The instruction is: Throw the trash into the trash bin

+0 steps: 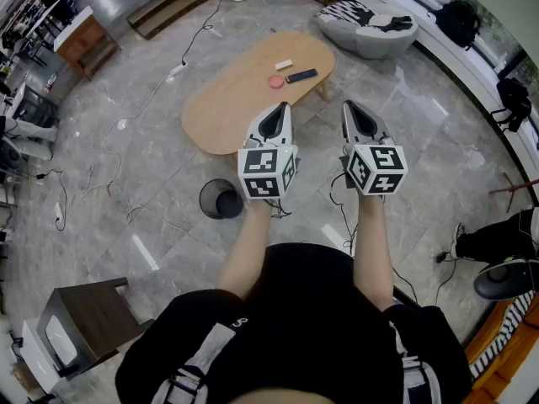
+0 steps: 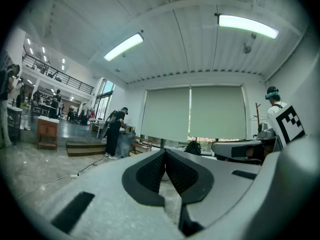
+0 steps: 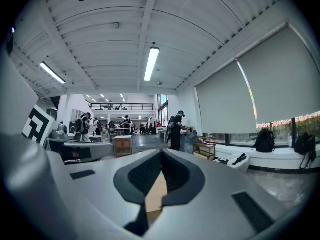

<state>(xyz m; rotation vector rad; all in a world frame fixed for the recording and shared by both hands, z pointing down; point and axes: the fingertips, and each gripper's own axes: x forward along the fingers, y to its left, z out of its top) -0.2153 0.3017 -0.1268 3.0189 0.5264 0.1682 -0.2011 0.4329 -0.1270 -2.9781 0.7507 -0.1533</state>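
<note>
A black mesh trash bin [image 1: 221, 199] stands on the grey floor, left of my left arm and just in front of the oval wooden table [image 1: 227, 108]. On the table's far end lie a pink round item [image 1: 276, 82], a dark flat rectangular item [image 1: 301, 76] and a small pale piece [image 1: 284, 64]. My left gripper [image 1: 285, 108] [image 2: 165, 153] is held level over the table's near edge, its jaws shut with nothing between them. My right gripper [image 1: 347, 106] [image 3: 161, 154] is level beside it, right of the table. Its jaws are shut too; only tan wood shows through the gap below them.
Cables [image 1: 126, 124] trail across the floor left of the table. A grey beanbag [image 1: 366, 25] lies beyond the table. A dark wooden side table [image 1: 88, 314] stands at lower left. A person's legs [image 1: 497, 242] are at the right edge. People stand in the far background.
</note>
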